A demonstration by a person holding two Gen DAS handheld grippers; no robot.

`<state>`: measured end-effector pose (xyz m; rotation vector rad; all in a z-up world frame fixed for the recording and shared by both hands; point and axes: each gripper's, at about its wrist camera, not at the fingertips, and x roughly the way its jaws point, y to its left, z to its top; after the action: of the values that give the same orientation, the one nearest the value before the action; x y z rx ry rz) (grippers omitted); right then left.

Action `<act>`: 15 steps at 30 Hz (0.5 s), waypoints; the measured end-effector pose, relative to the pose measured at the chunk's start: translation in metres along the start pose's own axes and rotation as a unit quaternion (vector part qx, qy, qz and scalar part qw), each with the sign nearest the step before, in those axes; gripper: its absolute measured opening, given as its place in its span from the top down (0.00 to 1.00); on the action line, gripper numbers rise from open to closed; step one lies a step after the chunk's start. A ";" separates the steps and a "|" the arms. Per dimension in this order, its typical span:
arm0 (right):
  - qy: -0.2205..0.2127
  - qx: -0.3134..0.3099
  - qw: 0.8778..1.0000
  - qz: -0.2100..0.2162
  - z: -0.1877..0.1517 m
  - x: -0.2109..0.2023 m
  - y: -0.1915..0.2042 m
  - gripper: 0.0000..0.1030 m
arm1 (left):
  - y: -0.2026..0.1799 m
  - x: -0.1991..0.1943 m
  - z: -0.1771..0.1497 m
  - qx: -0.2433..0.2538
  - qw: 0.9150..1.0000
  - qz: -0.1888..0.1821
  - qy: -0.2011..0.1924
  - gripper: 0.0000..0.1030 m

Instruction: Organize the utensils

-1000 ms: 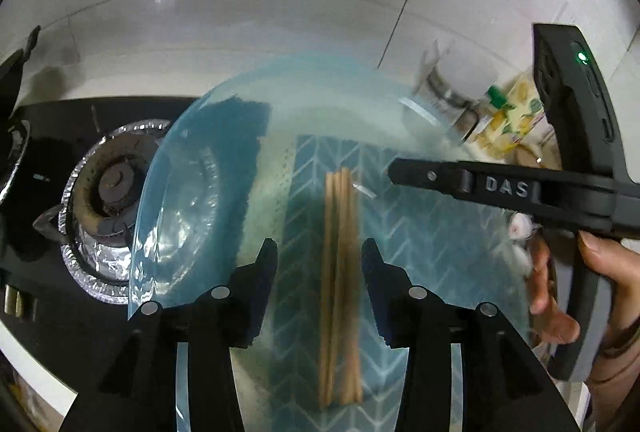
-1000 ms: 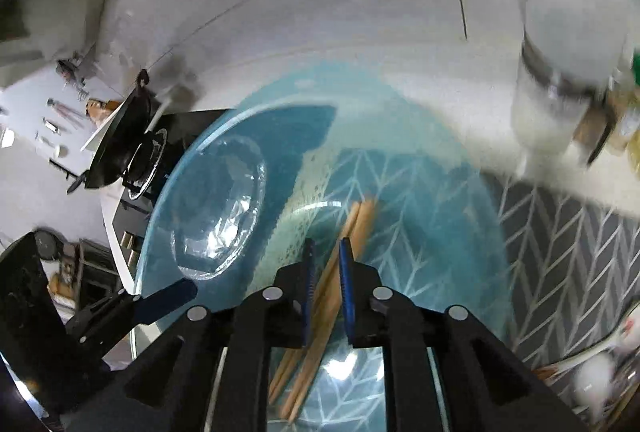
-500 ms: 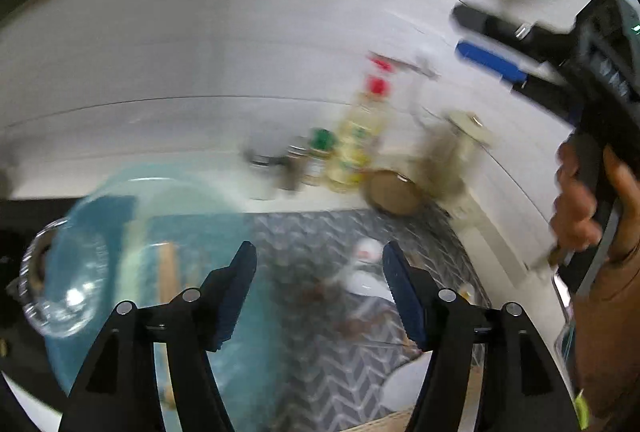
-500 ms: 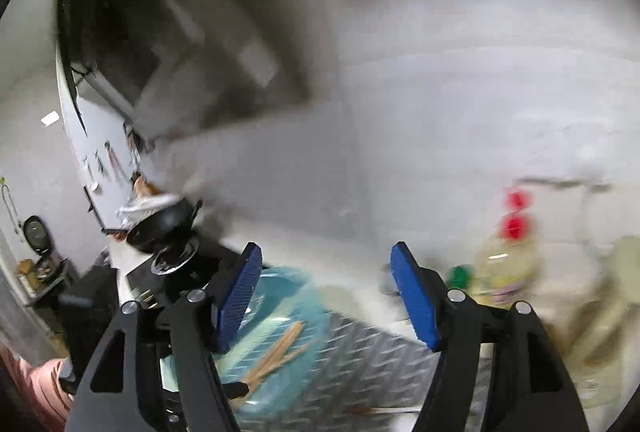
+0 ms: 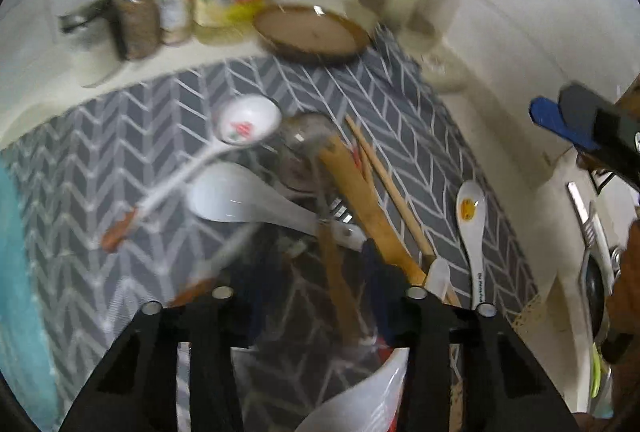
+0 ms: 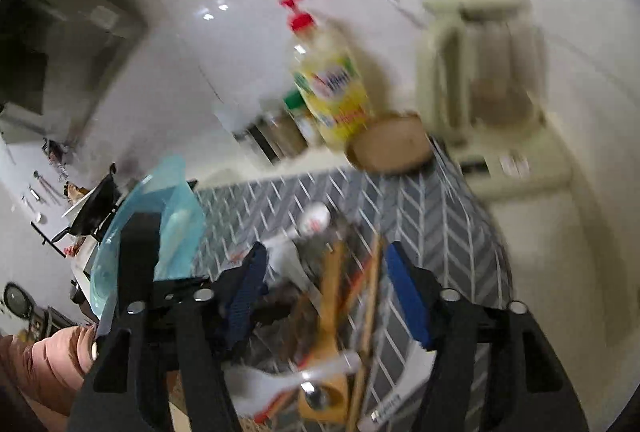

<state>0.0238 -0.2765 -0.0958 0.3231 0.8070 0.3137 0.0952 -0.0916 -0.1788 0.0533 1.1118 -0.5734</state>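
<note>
A pile of utensils lies on a grey chevron mat (image 5: 120, 136): a white ladle with a red print (image 5: 246, 120), a white spoon (image 5: 240, 198), a wooden spatula (image 5: 360, 188), wooden chopsticks (image 5: 384, 176) and a small white spoon with a yellow print (image 5: 472, 216). My left gripper (image 5: 320, 284) is open and empty just above the pile. My right gripper (image 6: 326, 272) is open and empty over the same pile, above the wooden spatula (image 6: 330, 296) and chopsticks (image 6: 370, 296). The right gripper's blue pads (image 5: 556, 122) show at the right of the left wrist view.
A blue glass dish (image 6: 160, 216) stands at the mat's left end. Along the white tiled wall stand spice jars (image 5: 136, 20), a yellow bottle (image 6: 328, 88), a brown plate (image 5: 312, 32) and a cream blender (image 6: 480, 72). A white bowl (image 5: 360, 392) sits below the left gripper.
Both grippers swung right from the blue dish with its chopsticks to the utensil pile on the mat. The right gripper opened from nearly shut.
</note>
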 end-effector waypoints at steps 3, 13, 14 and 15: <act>0.018 0.009 1.000 0.002 -0.012 0.003 -0.010 0.52 | -0.005 0.012 -0.001 -0.006 1.000 0.013 -0.003 0.68; 0.057 0.003 0.998 0.014 -0.021 0.043 -0.013 0.66 | 0.015 -0.004 -0.003 -0.075 0.997 0.006 -0.002 0.91; 0.062 0.003 0.998 0.015 -0.022 0.050 -0.013 0.66 | 0.017 -0.009 -0.003 -0.078 0.997 0.007 -0.006 0.91; 0.072 0.000 0.997 0.016 -0.023 0.060 -0.011 0.66 | 0.020 -0.014 -0.003 -0.083 0.996 0.009 -0.012 0.91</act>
<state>0.0470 -0.2589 -0.1543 0.3157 0.9432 0.3708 0.0973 -0.0679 -0.1735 -0.0875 1.1316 -0.4633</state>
